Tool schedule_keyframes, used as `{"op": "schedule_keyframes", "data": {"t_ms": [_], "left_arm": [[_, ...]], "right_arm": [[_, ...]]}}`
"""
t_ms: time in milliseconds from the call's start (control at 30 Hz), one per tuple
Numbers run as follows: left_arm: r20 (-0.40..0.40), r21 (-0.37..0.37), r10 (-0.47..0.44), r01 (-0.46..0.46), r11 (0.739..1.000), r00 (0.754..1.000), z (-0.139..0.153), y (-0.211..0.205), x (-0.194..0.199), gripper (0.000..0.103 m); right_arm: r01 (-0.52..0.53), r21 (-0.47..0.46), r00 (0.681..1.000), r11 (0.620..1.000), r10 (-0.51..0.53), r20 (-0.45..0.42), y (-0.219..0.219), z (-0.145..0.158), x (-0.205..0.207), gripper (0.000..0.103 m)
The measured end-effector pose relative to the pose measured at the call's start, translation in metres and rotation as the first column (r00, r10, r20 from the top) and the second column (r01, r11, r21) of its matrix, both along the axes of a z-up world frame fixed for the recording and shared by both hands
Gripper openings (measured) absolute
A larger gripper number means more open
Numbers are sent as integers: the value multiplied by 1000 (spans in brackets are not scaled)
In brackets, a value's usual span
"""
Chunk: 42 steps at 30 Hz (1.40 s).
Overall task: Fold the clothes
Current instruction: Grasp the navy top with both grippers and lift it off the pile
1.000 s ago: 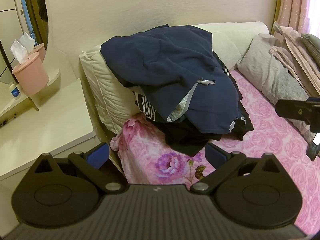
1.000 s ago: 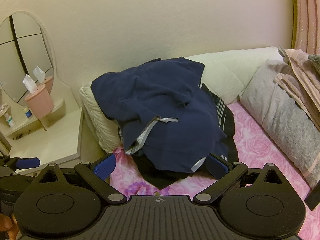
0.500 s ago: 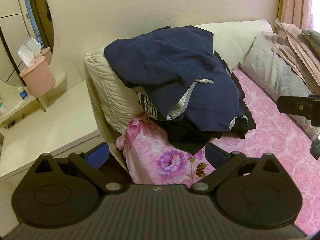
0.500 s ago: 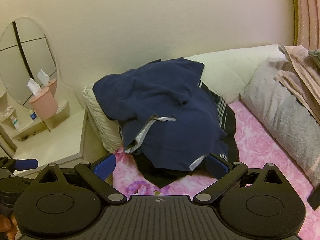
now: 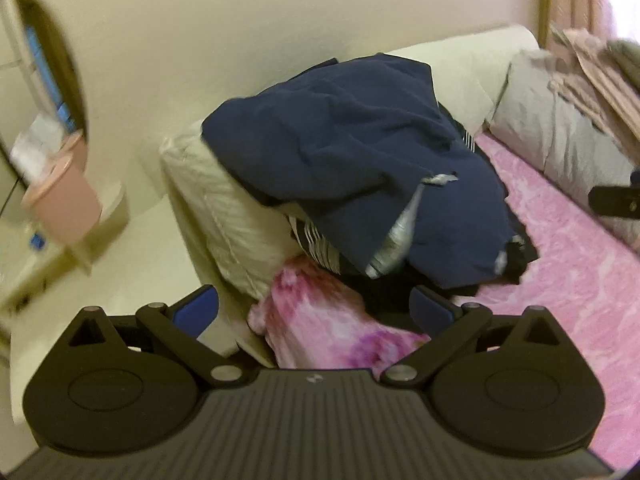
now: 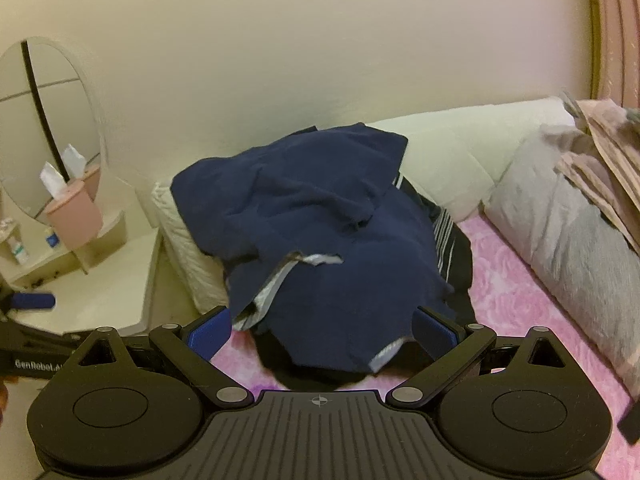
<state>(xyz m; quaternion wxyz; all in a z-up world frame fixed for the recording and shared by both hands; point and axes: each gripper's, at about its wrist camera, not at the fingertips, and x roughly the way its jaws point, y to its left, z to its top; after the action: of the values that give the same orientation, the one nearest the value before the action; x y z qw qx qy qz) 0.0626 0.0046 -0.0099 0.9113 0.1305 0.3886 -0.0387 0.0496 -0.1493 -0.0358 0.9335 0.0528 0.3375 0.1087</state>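
Observation:
A navy garment with grey trim [image 5: 360,168] lies crumpled on top of a heap of dark and striped clothes [image 5: 320,240], which rests on a cream pillow [image 5: 224,208] at the head of a pink floral bed [image 5: 568,280]. It also shows in the right wrist view [image 6: 320,232]. My left gripper [image 5: 314,308] is open and empty, short of the heap near the bed's corner. My right gripper [image 6: 322,330] is open and empty, just in front of the heap's near edge.
A cream bedside table [image 6: 100,300] with a pink tissue box [image 6: 72,216] and an oval mirror [image 6: 48,128] stands to the left. A grey pillow [image 6: 568,232] with folded pink cloth [image 6: 600,160] on it lines the right side. The wall is behind.
Both grippers have drawn back a little and the left view has swung to the left, blurring it. The clothes have not moved. Both grippers stay open.

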Motion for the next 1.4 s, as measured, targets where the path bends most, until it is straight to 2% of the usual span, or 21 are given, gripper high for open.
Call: {"op": "schedule_keyframes", "data": {"t_ms": [133, 267, 367, 433, 567, 767, 833, 933, 967, 1000, 1033, 1067, 1100, 1167, 1233, 1267, 1333, 1367, 1400], "left_arm": [[20, 22, -62, 61, 998, 998, -19, 22, 67, 101], [42, 6, -132, 132, 991, 990, -36, 45, 139, 101], [66, 86, -232, 226, 970, 970, -49, 50, 178, 100], [80, 146, -300, 287, 947, 950, -57, 54, 197, 100], [96, 276, -439, 400, 874, 893, -74, 65, 220, 100], [35, 482, -574, 489, 727, 818, -122, 75, 232, 100], [4, 526, -609, 516, 676, 793, -140, 75, 236, 99], [-18, 584, -648, 535, 611, 761, -160, 73, 240, 98], [-13, 602, -662, 534, 594, 750, -164, 72, 240, 98], [-6, 613, -677, 537, 579, 736, -165, 71, 239, 98], [2, 619, -691, 541, 569, 723, -165, 71, 238, 98], [15, 625, -703, 542, 562, 711, -163, 71, 236, 98], [35, 630, -713, 538, 560, 700, -161, 71, 235, 98], [71, 633, -729, 534, 560, 680, -155, 72, 232, 94], [92, 626, -745, 543, 560, 661, -147, 71, 232, 80], [100, 619, -753, 551, 559, 651, -142, 71, 232, 76], [124, 607, -764, 561, 563, 633, -131, 68, 231, 53], [135, 596, -771, 571, 565, 622, -124, 67, 230, 46], [140, 584, -777, 582, 566, 614, -117, 64, 228, 28]], "right_arm": [[-19, -55, 1000, 998, 19, 6, 19, -13, 53, 99], [-62, -130, 998, 990, 61, -14, 45, -30, 117, 99], [-96, -187, 995, 978, 93, -27, 62, -42, 162, 99], [-123, -218, 992, 968, 118, -38, 72, -50, 190, 99], [-240, -277, 971, 930, 234, -53, 95, -60, 233, 99], [-431, -379, 901, 819, 416, -127, 144, -88, 253, 99], [-457, -408, 887, 790, 436, -150, 158, -100, 255, 99], [-455, -431, 887, 779, 442, -136, 165, -102, 255, 99], [-454, -439, 886, 775, 444, -132, 167, -103, 255, 88], [-453, -447, 886, 772, 446, -127, 170, -103, 255, 71], [-452, -454, 885, 768, 448, -122, 172, -104, 255, 43], [-450, -462, 885, 764, 451, -118, 174, -105, 255, 29], [-449, -469, 884, 760, 453, -113, 177, -105, 255, 20], [-445, -483, 884, 754, 456, -103, 181, -106, 254, 13], [-402, -459, 904, 793, 422, -62, 173, -93, 247, 12], [-379, -452, 913, 808, 406, -39, 168, -85, 243, 11], [-332, -437, 928, 836, 372, 6, 159, -70, 235, 10], [-309, -428, 935, 849, 354, 28, 155, -62, 231, 9], [-285, -419, 941, 862, 336, 50, 151, -54, 227, 9]]}}
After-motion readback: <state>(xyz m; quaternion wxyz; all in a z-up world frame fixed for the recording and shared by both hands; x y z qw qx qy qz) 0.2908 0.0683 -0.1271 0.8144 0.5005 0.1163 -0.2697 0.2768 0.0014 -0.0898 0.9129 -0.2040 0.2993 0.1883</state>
